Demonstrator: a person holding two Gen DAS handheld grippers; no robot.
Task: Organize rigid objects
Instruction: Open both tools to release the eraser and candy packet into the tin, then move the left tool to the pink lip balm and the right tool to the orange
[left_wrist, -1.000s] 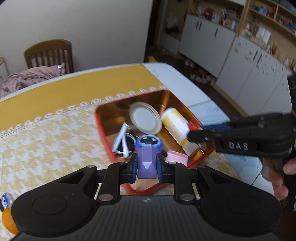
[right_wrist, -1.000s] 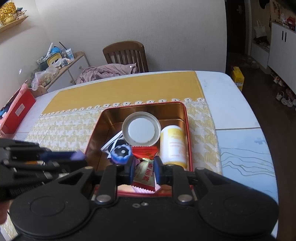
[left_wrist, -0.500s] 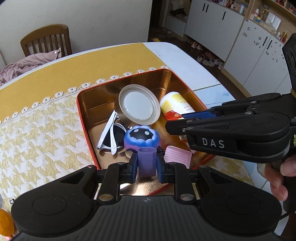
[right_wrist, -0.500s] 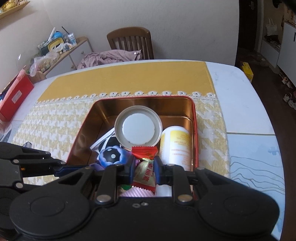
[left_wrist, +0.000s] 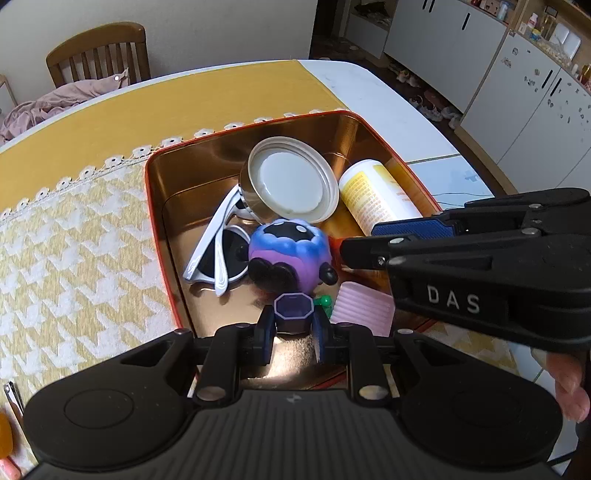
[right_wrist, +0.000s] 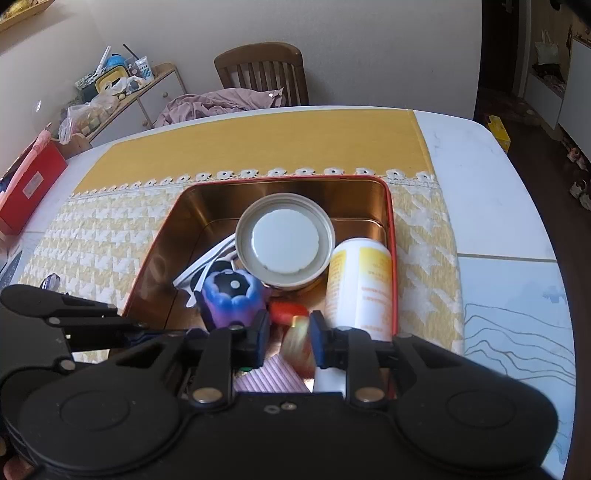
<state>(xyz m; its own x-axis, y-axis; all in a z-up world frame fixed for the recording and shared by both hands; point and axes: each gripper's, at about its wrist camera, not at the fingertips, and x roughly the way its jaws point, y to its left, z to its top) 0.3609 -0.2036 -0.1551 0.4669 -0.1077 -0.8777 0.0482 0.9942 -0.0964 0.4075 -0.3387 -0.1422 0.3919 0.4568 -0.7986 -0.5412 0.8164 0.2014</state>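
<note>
A red tin (left_wrist: 159, 221) with a gold inside sits on the yellow cloth; it also shows in the right wrist view (right_wrist: 390, 221). My left gripper (left_wrist: 293, 332) is over its near wall, fingers slightly apart beside the base of a purple toy (left_wrist: 291, 254), which lies in the tin. My right gripper (right_wrist: 286, 336) is over the tin's near right part, fingers apart, with a blurred red snack packet (right_wrist: 299, 339) between them. The toy shows in the right wrist view (right_wrist: 232, 299) too.
In the tin lie a round metal lid (left_wrist: 291, 181), white sunglasses (left_wrist: 218, 251), a white and yellow bottle (left_wrist: 376, 199) and a pink ridged piece (left_wrist: 362, 302). A wooden chair (right_wrist: 262, 70) stands behind the table. A red box (right_wrist: 26, 184) is at the far left.
The left gripper lowered the purple toy into the tin and its fingers opened off it. The right gripper's fingers opened, and the red packet between them is now blurred.
</note>
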